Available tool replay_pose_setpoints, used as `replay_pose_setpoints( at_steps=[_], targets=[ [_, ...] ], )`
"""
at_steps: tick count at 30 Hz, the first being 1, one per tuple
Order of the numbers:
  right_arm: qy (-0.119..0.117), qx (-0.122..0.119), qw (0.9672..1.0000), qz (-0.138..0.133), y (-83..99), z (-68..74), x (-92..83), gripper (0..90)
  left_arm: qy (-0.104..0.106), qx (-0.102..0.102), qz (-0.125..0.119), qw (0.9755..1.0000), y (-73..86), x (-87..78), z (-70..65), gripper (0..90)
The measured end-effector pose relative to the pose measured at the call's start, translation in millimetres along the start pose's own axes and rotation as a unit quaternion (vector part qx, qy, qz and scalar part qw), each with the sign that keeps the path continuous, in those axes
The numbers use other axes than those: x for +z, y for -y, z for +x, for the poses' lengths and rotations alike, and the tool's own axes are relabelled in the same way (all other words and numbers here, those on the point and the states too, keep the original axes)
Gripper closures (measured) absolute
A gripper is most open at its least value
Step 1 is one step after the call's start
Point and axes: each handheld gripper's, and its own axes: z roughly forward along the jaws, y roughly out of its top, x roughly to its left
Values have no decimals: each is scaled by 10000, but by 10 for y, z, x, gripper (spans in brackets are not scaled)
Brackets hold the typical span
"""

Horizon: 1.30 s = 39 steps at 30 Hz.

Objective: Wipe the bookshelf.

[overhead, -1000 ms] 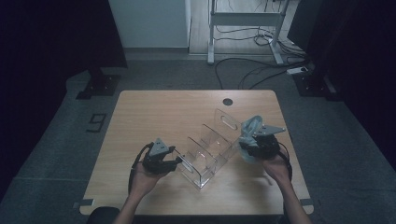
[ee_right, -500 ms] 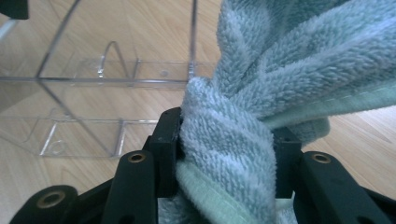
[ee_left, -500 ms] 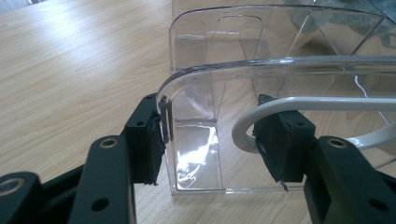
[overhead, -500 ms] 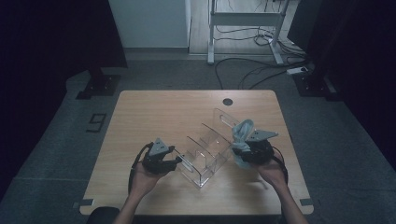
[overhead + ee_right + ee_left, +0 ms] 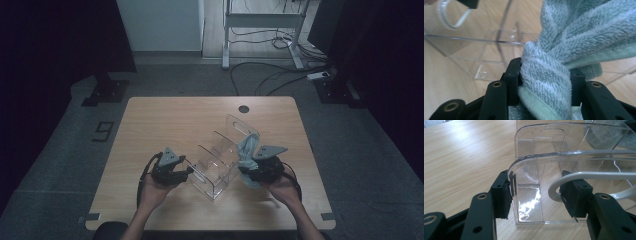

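Items on the wooden table (image 5: 165, 120) are few: one clear acrylic organizer (image 5: 220, 155) with several compartments, one light blue towel (image 5: 247, 150), two grippers. The organizer is set diagonally near the table's middle. Its near end wall is clamped by the left gripper (image 5: 537, 192) — one pad outside the wall, the other inside, beside a white cable (image 5: 586, 176). The towel is pinched, bunched, between the pads of the right gripper (image 5: 545, 75) and is held at the organizer's right side, just beside its far compartments. Both forearms are stretched in from the near edge — hands low, each wrapped around its gripper.
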Motion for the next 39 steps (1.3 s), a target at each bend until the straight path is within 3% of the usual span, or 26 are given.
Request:
replay_pose_setpoints(
  at_steps=[19, 30, 39],
  targets=[
    [-589, -331, 9977, 33, -134, 418, 142, 553, -180, -122, -25, 9998, 21, -24, 69, 451],
    [-959, -615, 9935, 83, -219, 712, 226, 553, -432, -129, 20, 9990, 28, -24, 93, 450],
    [-1199, -816, 9894, 123, -275, 928, 276, 553, -501, -139, 50, 9986, 29, -26, 93, 451]
  ],
)
